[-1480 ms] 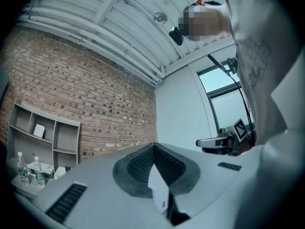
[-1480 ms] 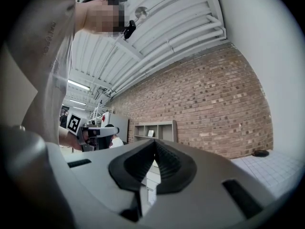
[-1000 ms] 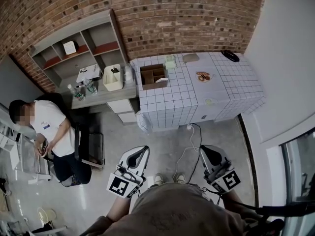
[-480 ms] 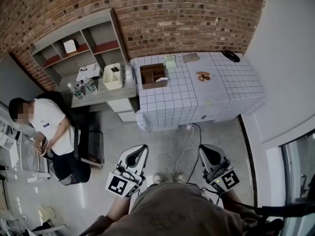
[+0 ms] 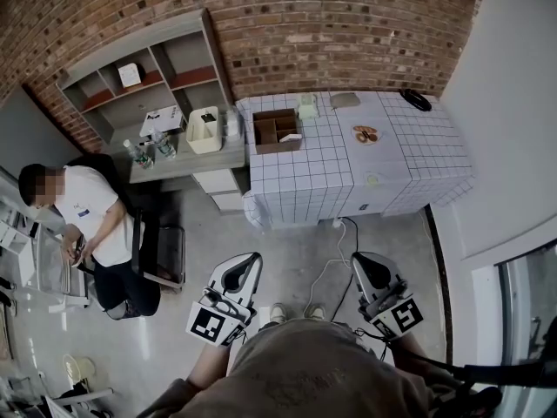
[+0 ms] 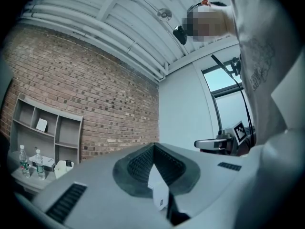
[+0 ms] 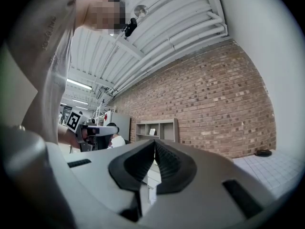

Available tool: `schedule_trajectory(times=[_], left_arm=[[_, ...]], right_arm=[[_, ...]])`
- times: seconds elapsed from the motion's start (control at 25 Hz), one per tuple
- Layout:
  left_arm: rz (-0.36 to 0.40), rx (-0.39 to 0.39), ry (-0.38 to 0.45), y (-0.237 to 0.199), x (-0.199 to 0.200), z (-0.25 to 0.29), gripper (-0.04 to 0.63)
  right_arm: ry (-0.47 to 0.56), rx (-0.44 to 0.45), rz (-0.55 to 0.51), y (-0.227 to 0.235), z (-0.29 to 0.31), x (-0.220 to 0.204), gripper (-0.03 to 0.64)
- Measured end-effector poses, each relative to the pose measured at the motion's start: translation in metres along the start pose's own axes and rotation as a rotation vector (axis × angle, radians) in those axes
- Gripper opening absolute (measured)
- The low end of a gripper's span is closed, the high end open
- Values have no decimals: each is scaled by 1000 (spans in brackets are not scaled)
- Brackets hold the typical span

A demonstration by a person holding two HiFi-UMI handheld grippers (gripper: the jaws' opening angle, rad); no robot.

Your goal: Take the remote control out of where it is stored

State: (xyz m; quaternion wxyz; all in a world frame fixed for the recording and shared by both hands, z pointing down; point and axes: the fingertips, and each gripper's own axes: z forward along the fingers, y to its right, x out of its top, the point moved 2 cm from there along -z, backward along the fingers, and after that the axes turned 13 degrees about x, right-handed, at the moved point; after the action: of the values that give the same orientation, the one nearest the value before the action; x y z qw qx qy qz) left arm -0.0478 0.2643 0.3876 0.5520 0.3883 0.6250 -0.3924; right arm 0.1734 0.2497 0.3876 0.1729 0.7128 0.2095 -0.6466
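Brown wooden box (image 5: 276,131) sits on the white tiled counter (image 5: 409,159).

A brick wall (image 5: 348,24) spans the top of the frame behind a grey shelf unit (image 5: 185,56) at upper left and a white-tiled counter (image 5: 318,159) at centre, with a pale grey floor (image 5: 278,246) below, a plain white wall (image 5: 513,120) at right and a window (image 5: 526,320) at lower right.

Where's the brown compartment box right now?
Head view, upper centre: the brown box sits on the left end of the white tiled counter, near the brick wall, beside the grey desk.
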Motion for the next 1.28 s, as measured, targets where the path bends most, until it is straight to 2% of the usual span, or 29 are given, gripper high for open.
schedule_trajectory(times=[0.16, 0.52, 0.84, 1.12, 1.28], left_arm=[[3, 12, -5, 3, -1, 7, 5], [13, 20, -42, 18, -9, 24, 5], [18, 94, -86, 28, -24, 33, 5], [14, 95, -111, 49, -41, 50, 5], [20, 120, -95, 50, -46, 63, 5]], right_arm=[[7, 18, 6, 6, -1, 1, 14], [4, -2, 33, 34, -18, -4, 14], [-3, 1, 55, 67, -48, -19, 14], [-26, 2, 103, 92, -63, -37, 14], [-22, 2, 99, 108, -67, -43, 14]])
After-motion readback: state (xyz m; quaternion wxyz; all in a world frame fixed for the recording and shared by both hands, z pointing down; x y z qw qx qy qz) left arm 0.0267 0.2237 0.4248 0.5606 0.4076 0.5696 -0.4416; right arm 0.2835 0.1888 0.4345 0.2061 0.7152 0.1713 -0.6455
